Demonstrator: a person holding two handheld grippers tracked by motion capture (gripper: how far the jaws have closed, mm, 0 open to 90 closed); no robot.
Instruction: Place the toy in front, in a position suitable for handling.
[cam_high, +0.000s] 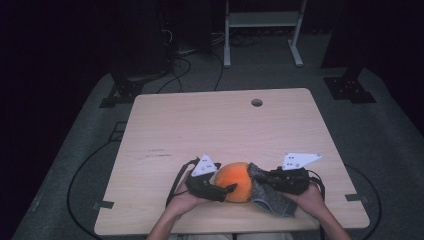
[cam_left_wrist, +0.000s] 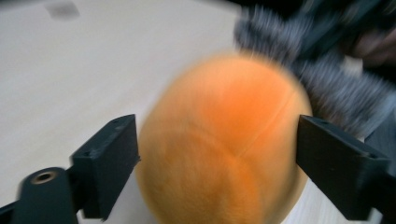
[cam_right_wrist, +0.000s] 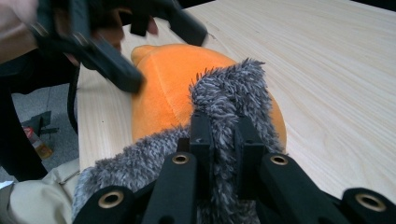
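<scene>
An orange plush ball (cam_high: 239, 179) lies near the table's front edge, with a grey fuzzy cloth (cam_high: 270, 202) wrapped against its right side. My left gripper (cam_high: 229, 186) reaches in from the left. In the left gripper view its jaws stand at the two sides of the ball (cam_left_wrist: 233, 107), and I see no dent in the plush; the gripper (cam_left_wrist: 217, 140) is open. My right gripper (cam_high: 265, 181) comes in from the right. The right gripper view shows it (cam_right_wrist: 222, 123) shut on a fold of the grey cloth (cam_right_wrist: 229, 88), with the ball (cam_right_wrist: 163, 98) and the left gripper (cam_right_wrist: 163, 56) behind.
The light wooden table (cam_high: 225, 125) has a round hole (cam_high: 257, 102) near its far edge. A white metal frame (cam_high: 262, 20) stands on the floor behind it. Cables (cam_high: 75, 175) run across the grey floor to the left. The person's hands sit at the front edge.
</scene>
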